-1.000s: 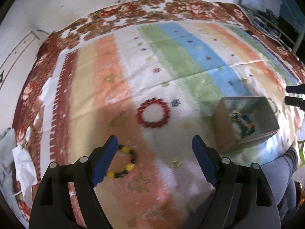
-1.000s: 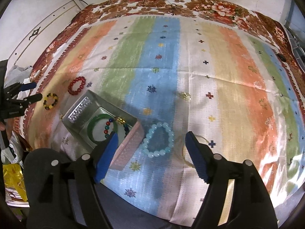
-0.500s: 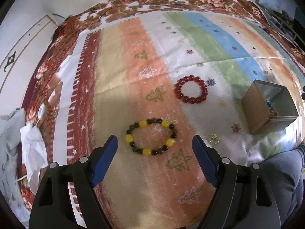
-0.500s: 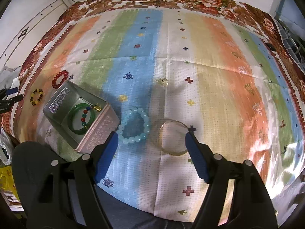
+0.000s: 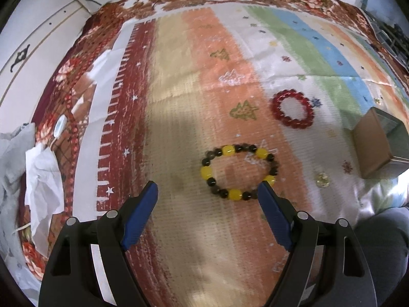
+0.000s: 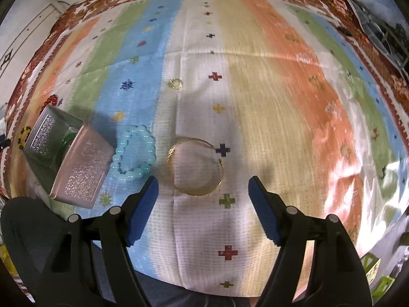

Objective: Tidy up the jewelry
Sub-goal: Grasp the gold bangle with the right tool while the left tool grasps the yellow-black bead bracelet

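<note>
We have swung our left gripper (image 5: pixel 207 188) away from the open silver metal box (image 5: pixel 378 143), which has slid to the far right edge of its view. The yellow-and-dark beaded bracelet (image 5: pixel 239 172), earlier by the left fingertip, now lies just ahead, nearer the right finger. Our right gripper (image 6: pixel 203 183) has shifted too: the thin gold bangle (image 6: pixel 196 166) now sits just ahead between its fingers, the pale blue beaded bracelet (image 6: pixel 135 153) off the left fingertip.

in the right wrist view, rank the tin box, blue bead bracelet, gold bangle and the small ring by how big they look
1. tin box
2-3. gold bangle and blue bead bracelet: near alike, the bangle slightly wider and closer to the camera
4. small ring
</note>
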`<state>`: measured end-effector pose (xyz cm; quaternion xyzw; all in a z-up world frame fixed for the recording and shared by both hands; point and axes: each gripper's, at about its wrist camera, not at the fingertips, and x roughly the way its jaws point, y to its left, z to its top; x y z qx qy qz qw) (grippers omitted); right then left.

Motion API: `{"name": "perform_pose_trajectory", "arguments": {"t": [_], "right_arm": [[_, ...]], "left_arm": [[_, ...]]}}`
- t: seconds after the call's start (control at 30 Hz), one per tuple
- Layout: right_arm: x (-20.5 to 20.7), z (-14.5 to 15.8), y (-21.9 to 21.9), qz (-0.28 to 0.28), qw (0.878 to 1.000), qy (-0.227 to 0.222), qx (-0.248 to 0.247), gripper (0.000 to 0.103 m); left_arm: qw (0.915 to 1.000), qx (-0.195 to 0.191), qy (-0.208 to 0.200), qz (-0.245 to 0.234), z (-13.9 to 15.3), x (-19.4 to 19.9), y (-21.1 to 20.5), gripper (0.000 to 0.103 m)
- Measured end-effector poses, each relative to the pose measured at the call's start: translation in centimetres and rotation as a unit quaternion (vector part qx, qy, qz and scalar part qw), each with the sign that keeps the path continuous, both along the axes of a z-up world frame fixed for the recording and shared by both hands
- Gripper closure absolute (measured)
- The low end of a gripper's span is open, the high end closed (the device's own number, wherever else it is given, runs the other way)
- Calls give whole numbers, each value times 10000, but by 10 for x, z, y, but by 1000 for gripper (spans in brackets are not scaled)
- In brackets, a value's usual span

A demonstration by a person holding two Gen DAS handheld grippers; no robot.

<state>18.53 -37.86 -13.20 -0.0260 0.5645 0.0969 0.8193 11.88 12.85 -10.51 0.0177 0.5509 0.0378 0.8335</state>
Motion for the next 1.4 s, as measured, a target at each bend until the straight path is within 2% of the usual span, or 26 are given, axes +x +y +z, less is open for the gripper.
{"name": "perform_pose_trajectory", "arguments": {"t": [0.67, 1.1, 1.2, 1.4], "right_arm": [[22, -38, -22, -397, 9988, 272, -89, 30], [35, -49, -18, -353, 9987, 251, -266, 31], [33, -50, -16, -309, 9988, 215, -318, 36], [29, -49, -3, -94, 9994, 221, -264, 63]], "left_arm": [[9996, 27, 289, 47, -35, 19, 2, 24], [9995, -46, 303, 61, -49, 26, -1, 24], [9996, -46, 286, 17, -51, 26, -1, 26], [9994, -63, 271, -210, -51, 24, -13, 48]]}}
